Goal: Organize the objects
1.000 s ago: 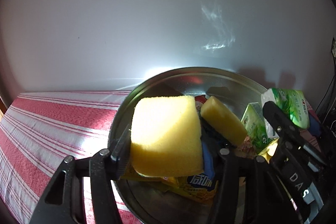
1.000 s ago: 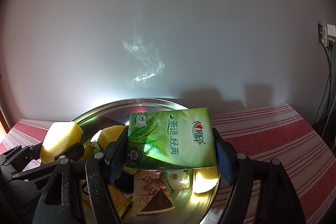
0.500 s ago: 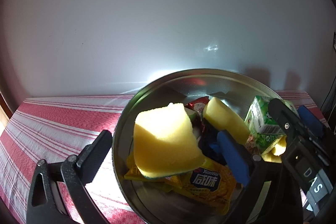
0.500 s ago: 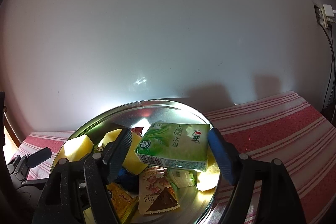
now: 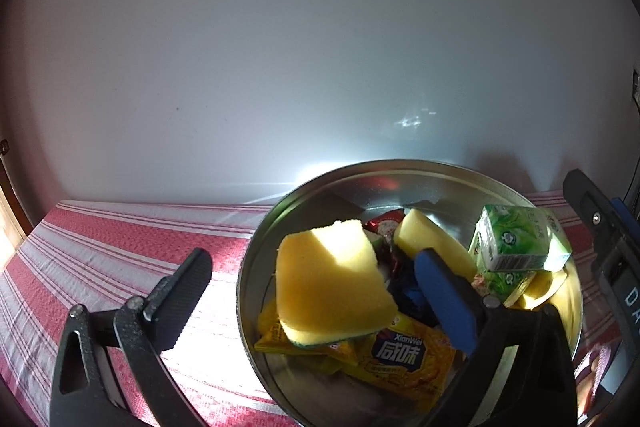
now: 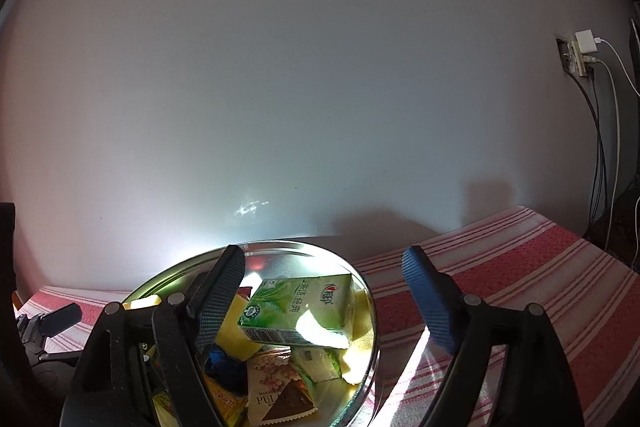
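A round metal bowl (image 5: 256, 259) (image 6: 370, 311) stands on a red-and-white striped cloth and holds a pile of things. A yellow sponge (image 5: 332, 283) lies on top at the left, over a yellow snack packet (image 5: 400, 355). A green tea carton (image 5: 516, 243) (image 6: 300, 307) lies on top at the right, beside a second yellow sponge (image 5: 432, 247). My left gripper (image 5: 312, 287) is open and empty, its jaws either side of the sponge. My right gripper (image 6: 324, 307) is open and empty, just above the carton.
The striped cloth (image 5: 100, 259) (image 6: 520, 287) covers the table left and right of the bowl. A plain white wall rises right behind the bowl. A wall socket with plugs and hanging cables (image 6: 580, 55) is at the far right. A brown PUL snack packet (image 6: 276, 387) lies in the bowl.
Both grippers opened and drew back. The yellow sponge dropped from my left gripper into the bowl. The green carton dropped from my right gripper onto the pile.
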Demonstrator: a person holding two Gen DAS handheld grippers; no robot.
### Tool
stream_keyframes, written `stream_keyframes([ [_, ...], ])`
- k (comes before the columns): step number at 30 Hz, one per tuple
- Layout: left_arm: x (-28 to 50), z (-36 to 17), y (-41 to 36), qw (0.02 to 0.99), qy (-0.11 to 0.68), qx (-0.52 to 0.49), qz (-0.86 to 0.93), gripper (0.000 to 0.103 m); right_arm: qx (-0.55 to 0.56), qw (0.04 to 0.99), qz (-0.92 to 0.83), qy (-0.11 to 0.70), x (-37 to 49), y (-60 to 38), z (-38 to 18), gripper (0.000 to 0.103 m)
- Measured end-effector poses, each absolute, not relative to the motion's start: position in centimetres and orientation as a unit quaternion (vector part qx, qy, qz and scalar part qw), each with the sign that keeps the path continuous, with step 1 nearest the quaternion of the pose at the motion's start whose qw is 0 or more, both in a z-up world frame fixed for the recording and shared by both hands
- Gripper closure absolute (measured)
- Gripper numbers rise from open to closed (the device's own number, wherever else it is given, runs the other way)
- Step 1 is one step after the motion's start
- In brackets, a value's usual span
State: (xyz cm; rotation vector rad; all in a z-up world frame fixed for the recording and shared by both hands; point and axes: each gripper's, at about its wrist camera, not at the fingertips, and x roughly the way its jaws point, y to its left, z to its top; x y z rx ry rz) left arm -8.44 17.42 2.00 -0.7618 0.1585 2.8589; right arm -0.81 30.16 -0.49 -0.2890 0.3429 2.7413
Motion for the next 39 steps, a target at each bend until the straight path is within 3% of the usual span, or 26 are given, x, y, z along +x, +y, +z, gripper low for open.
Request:
stream_keyframes([
  [11, -7.8, 1.5, 15.5, 0.056, 0.04, -0.238, 0.969, 0.001, -0.083, 0.354, 0.929, 0.073, 0.3, 30.7, 0.0, 0.02],
  [18, -8.1, 1.1, 15.8, 0.05, 0.051, -0.242, 0.968, 0.0, -0.179, 0.301, 0.936, 0.014, -3.2, 29.5, -1.6, 0.02],
  [26, -7.6, 1.0, 15.1, 0.05, 0.049, -0.245, 0.967, 0.001, -0.202, 0.115, 0.969, 0.083, -3.3, 28.2, -2.4, 0.02],
  [39, -4.5, 0.4, 13.4, 0.061, 0.047, -0.225, 0.971, 0.001, -0.126, 0.141, 0.98, 0.064, 2.1, 24.6, -1.4, 0.02],
])
